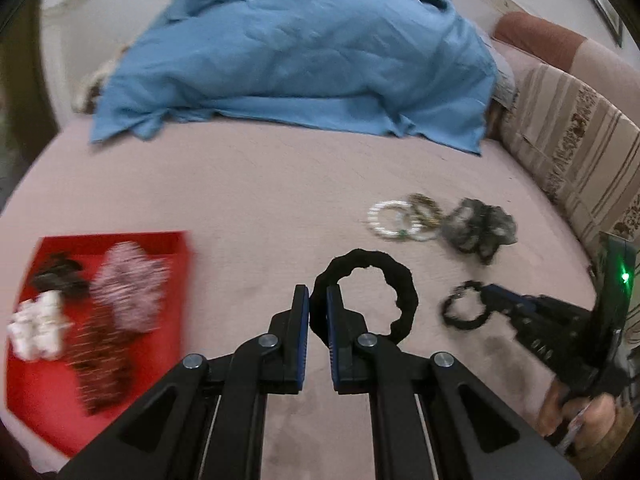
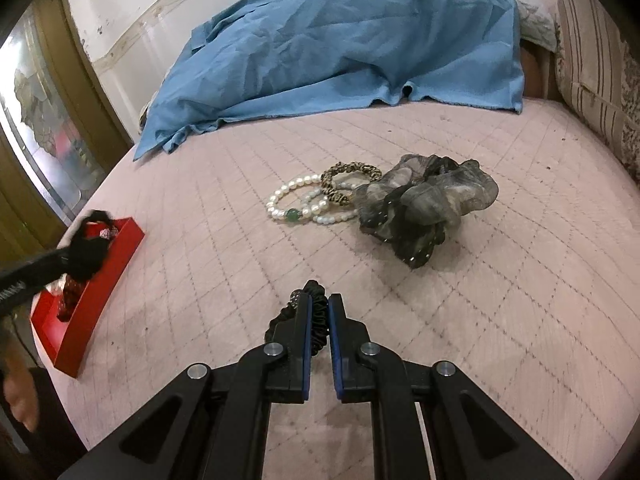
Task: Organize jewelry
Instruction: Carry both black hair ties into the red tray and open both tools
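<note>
Sorting is sitting roughly halfway: several hair pieces are lying in the shallow red tray [image 1: 176, 248], each hand-held gripper, left [image 1: 318, 300] and right [image 2: 319, 308], is pinching a black fabric scrunchie [image 1: 404, 292] or thin black ruched band [image 2: 319, 312], while white pearl bracelets [image 2: 298, 204], a leopard-print band [image 2: 348, 174] and a grey chiffon scrunchie [image 2: 424, 208] are waiting well right of the tray on the pink bed [image 2: 520, 300].

I see a pink bed [image 2: 400, 340], a blue cloth [image 2: 340, 40] along its far edge, a red tray [image 2: 92, 300] at its left edge, pearl bracelets [image 2: 304, 204], a spotted hair tie [image 2: 348, 180] and a gray scrunchie [image 2: 424, 208] lying mid-bed.
</note>
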`<state>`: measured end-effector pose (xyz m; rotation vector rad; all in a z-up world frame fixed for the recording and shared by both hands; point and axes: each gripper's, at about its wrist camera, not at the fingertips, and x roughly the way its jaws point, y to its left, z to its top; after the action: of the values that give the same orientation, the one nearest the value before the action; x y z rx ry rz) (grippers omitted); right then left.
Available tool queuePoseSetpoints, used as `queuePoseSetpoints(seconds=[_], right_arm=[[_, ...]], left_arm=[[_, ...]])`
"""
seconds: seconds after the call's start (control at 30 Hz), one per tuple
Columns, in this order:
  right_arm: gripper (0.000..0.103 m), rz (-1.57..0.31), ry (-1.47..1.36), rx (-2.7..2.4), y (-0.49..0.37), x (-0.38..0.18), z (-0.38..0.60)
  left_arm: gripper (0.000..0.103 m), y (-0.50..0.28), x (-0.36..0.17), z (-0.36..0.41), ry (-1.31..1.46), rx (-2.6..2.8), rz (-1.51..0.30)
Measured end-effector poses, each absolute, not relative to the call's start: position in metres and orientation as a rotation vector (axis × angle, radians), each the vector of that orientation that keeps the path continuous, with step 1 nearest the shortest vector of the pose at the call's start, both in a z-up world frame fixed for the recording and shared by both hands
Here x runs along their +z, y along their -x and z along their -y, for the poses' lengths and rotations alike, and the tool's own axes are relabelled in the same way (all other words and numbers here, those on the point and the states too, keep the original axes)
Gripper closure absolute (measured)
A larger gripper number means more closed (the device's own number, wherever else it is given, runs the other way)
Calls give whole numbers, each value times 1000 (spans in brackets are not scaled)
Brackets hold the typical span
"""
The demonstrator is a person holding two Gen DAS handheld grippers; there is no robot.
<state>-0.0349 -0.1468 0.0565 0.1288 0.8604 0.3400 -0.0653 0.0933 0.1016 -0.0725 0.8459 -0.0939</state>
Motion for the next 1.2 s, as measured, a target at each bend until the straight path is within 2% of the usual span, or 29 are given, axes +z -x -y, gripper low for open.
queuePoseSetpoints(seconds=[0.33, 0.73, 0.97, 1.2], right_arm=[[94, -828, -124, 441, 73, 86, 81], [94, -821, -40, 718, 91, 131, -66], [94, -926, -82, 871, 86, 115, -149], [94, -1021, 8, 879, 87, 75, -198]], left_arm=[[95, 109, 90, -228, 159, 220, -863], [95, 135, 64, -330, 317, 414, -883], [95, 137, 49, -350, 327, 465, -900], [95, 141, 44, -361, 372, 439, -888]])
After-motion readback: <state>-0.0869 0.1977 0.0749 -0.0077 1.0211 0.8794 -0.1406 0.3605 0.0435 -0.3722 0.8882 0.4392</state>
